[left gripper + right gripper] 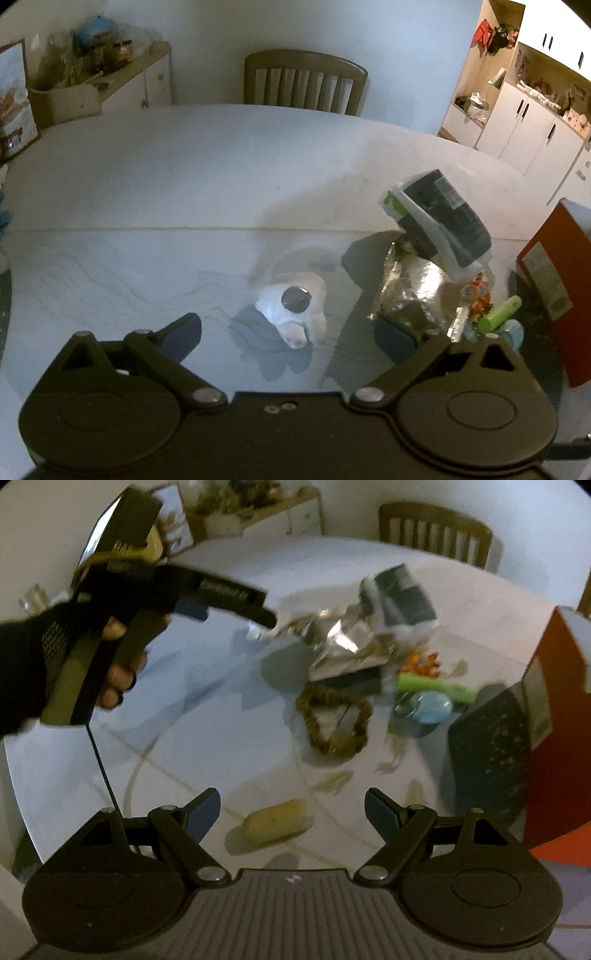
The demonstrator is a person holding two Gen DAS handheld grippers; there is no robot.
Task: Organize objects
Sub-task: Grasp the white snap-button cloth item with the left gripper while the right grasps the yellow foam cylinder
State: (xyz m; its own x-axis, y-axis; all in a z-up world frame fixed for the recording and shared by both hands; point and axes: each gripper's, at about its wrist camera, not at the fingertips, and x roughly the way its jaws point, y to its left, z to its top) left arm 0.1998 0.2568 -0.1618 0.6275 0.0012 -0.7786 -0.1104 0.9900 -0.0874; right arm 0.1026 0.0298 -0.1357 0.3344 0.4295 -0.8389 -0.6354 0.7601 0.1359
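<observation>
In the left wrist view my left gripper (288, 330) is open just above the glass table (147, 184). A small white and cream object (295, 310) with a round metal disc on top lies on the glass just ahead of its fingers. In the right wrist view my right gripper (291, 812) is open and holds nothing. A pale yellow oblong block (275, 825) lies on the table (184, 757) in the gap between its fingers, not touched. A gloved hand (55, 646) holds the left tool at the upper left.
A clutter sits to the right: a crumpled foil bag (413, 284) (343, 642), a dark packet (443, 218) (402, 594), a green tube (502, 314) (436, 688), a blue round thing (428, 707), a brown fuzzy ring (332, 720). A red box (554, 288) (561, 701) stands at the right edge. A chair (306, 81) is behind the table.
</observation>
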